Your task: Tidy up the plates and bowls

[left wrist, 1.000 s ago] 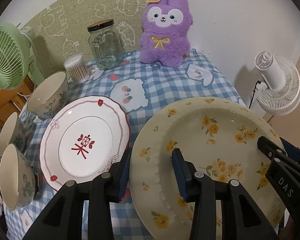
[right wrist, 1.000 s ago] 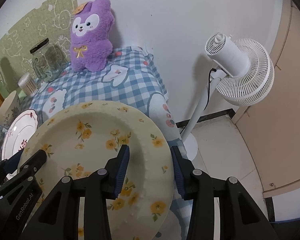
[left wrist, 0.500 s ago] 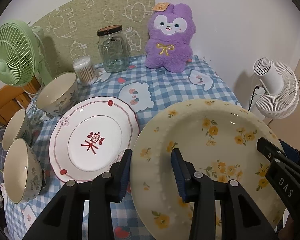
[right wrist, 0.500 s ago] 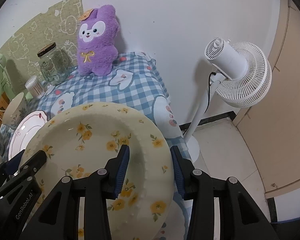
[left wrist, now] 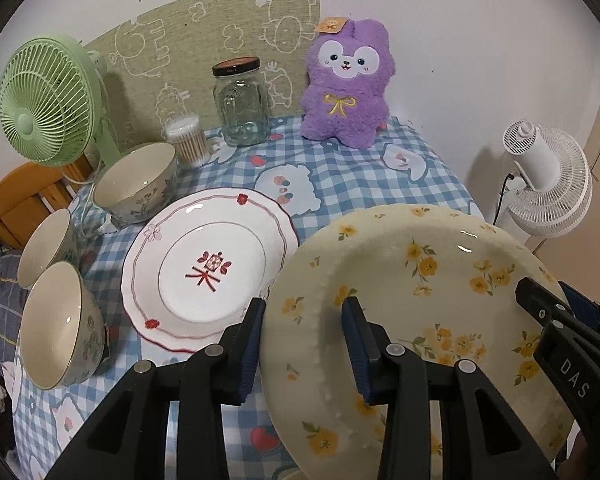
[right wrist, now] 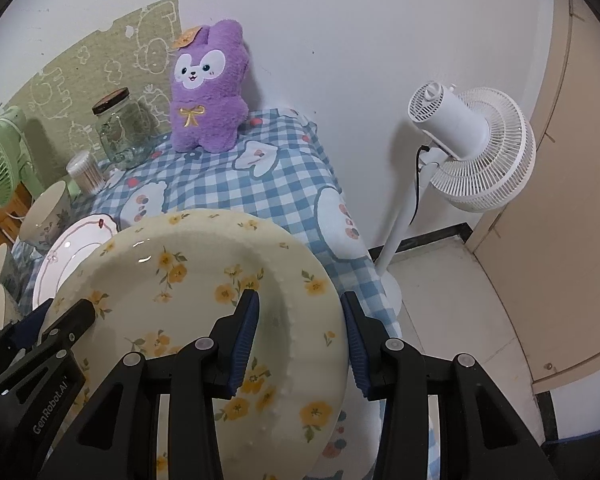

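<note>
Black plastic tongs (left wrist: 302,344); blue pads (left wrist: 250,340); silver screws; white "DAS", "GenRobot.AI" lettering.

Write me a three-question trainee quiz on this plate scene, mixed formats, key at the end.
1. True or false: both grippers grip the yellow plate at once.
2. How many bowls stand left of the white plate? A) one B) three C) five
3. Fill in: the plush at the table's back is coloured ____.

Key: 1 true: left gripper clamps its left rim, right gripper its right rim. 2 B. 3 purple.
</note>
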`<move>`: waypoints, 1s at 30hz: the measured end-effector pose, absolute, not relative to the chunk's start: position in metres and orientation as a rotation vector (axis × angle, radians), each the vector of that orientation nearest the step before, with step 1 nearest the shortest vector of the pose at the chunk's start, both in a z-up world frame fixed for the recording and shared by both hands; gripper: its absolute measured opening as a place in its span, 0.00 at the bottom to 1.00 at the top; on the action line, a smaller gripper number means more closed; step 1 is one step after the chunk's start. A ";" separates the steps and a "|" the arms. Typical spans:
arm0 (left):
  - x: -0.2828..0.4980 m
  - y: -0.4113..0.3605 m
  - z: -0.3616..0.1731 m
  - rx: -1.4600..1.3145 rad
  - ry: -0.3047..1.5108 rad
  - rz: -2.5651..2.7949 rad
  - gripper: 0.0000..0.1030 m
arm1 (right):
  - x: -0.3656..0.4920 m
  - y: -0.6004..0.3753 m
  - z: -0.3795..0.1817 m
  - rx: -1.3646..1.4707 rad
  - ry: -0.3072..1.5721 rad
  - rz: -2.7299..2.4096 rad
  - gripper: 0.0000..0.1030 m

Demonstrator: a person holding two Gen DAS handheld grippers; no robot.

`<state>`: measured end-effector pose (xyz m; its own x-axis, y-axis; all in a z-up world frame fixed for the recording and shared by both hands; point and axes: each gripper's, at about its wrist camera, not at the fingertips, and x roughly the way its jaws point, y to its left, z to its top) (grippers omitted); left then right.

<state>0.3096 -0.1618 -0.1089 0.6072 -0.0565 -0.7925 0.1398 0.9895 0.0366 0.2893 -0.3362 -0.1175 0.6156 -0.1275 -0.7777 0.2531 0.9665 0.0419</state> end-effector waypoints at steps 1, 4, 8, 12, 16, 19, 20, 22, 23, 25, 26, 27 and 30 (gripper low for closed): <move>0.308 -0.160 -0.109 0.092 0.914 -0.114 0.38 | 0.288 -0.335 -0.117 0.152 0.881 -0.222 0.44; 0.301 -0.157 -0.110 0.089 0.917 -0.116 0.38 | 0.281 -0.331 -0.118 0.150 0.881 -0.225 0.44; 0.295 -0.152 -0.113 0.079 0.932 -0.124 0.37 | 0.271 -0.326 -0.119 0.150 0.882 -0.228 0.44; 0.286 -0.147 -0.115 0.071 0.931 -0.118 0.37 | 0.261 -0.320 -0.120 0.142 0.875 -0.225 0.44; 0.277 -0.143 -0.115 0.067 0.926 -0.115 0.37 | 0.251 -0.317 -0.121 0.148 0.872 -0.224 0.44; 0.271 -0.139 -0.115 0.065 0.926 -0.115 0.37 | 0.244 -0.314 -0.122 0.152 0.869 -0.222 0.44; 0.269 -0.138 -0.115 0.066 0.926 -0.116 0.37 | 0.242 -0.313 -0.122 0.154 0.868 -0.223 0.44; 0.263 -0.136 -0.115 0.068 0.923 -0.118 0.37 | 0.236 -0.311 -0.122 0.155 0.864 -0.224 0.44; 0.261 -0.135 -0.115 0.069 0.920 -0.119 0.37 | 0.233 -0.311 -0.122 0.158 0.862 -0.225 0.44; 0.256 -0.133 -0.116 0.068 0.919 -0.120 0.37 | 0.227 -0.310 -0.122 0.159 0.858 -0.226 0.44; 0.253 -0.131 -0.116 0.064 0.919 -0.121 0.37 | 0.225 -0.309 -0.122 0.159 0.858 -0.227 0.44; 0.251 -0.130 -0.115 0.064 0.918 -0.120 0.37 | 0.222 -0.307 -0.122 0.157 0.856 -0.226 0.44; 0.244 -0.128 -0.114 0.071 0.911 -0.121 0.37 | 0.213 -0.303 -0.122 0.151 0.853 -0.228 0.44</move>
